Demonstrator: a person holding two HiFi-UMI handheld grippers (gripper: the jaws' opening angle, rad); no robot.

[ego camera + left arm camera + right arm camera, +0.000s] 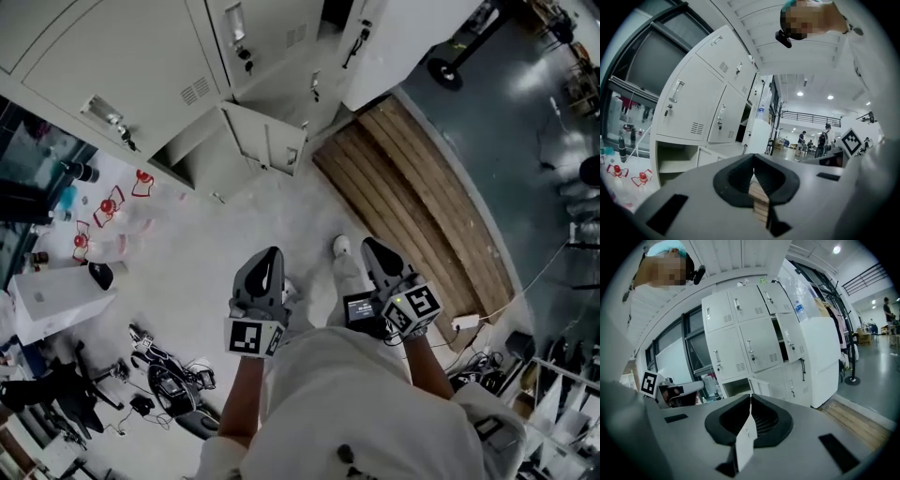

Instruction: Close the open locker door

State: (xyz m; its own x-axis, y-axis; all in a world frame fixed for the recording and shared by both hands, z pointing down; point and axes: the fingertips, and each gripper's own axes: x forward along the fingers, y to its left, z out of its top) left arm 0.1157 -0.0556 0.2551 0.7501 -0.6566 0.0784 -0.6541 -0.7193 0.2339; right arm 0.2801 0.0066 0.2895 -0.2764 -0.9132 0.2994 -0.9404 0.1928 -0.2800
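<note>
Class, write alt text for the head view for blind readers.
A low locker door stands open among grey lockers. A person facing them holds the left gripper and right gripper in front; wooden boards lie at right.

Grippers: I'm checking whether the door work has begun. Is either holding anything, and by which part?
Nothing is held. The left gripper and the right gripper both have their jaws shut together, empty, apart from the lockers.
</note>
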